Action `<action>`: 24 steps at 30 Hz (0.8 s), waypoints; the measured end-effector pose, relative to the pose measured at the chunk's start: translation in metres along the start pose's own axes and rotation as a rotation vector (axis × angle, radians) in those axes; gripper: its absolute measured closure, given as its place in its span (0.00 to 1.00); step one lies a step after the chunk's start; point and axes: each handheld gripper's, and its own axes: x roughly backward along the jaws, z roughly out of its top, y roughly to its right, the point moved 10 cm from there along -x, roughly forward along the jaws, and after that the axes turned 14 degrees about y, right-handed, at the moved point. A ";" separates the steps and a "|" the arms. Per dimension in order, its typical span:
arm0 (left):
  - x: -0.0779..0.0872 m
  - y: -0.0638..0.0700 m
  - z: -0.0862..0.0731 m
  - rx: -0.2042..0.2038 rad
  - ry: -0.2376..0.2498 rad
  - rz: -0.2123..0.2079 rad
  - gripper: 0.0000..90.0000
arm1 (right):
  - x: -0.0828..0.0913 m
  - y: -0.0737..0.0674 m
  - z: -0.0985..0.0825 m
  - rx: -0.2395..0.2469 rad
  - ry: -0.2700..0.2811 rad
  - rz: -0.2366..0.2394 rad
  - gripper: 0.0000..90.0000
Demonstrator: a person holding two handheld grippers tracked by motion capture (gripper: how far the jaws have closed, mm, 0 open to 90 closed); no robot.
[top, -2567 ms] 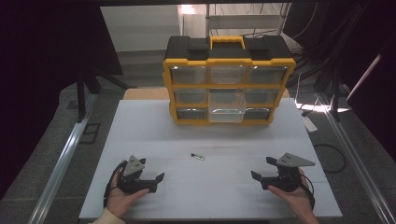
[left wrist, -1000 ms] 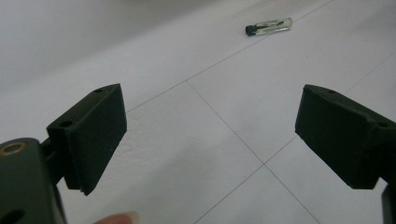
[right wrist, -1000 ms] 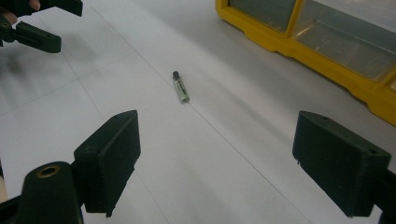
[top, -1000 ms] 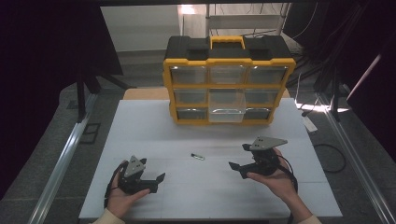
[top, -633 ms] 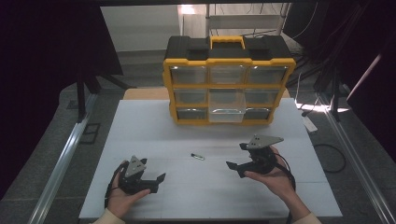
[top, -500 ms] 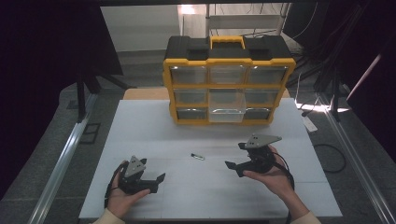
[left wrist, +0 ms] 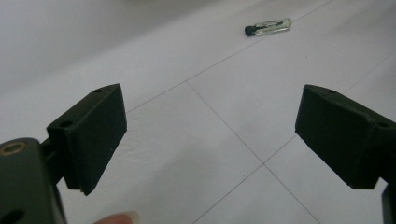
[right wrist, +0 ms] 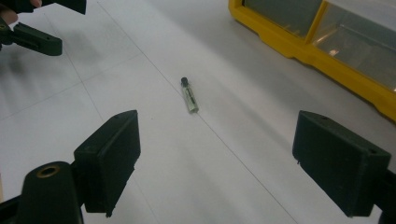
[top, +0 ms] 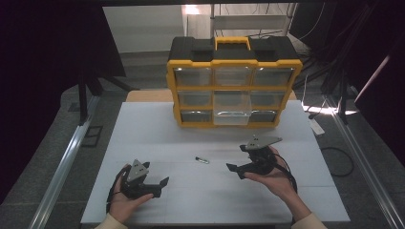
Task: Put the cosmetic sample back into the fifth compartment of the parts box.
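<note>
- A small glass vial (top: 202,160) lies flat mid-worktop (top: 143,129).
- Right gripper (top: 239,168), jaws wide apart and empty, sits near the vial's 3 o'clock.
- Left gripper (top: 160,183), likewise gaping, rests at its 8 o'clock.

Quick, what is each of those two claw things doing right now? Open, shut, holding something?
Left gripper: open, holding nothing, low over the table.
Right gripper: open, holding nothing, pointed toward the small vial.
</note>
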 end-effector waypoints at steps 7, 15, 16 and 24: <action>-0.001 0.000 0.000 -0.003 -0.002 -0.001 0.11 | -0.002 0.001 -0.003 -0.005 -0.010 0.000 0.17; -0.001 0.002 0.000 -0.006 -0.005 -0.002 0.11 | -0.008 -0.001 0.001 -0.001 -0.012 0.017 0.17; -0.001 0.001 0.000 -0.006 -0.005 -0.001 0.11 | -0.009 -0.002 0.002 0.003 -0.012 0.020 0.17; 0.000 0.002 0.000 -0.007 -0.001 -0.002 0.11 | -0.018 -0.009 0.009 0.022 -0.024 0.038 0.17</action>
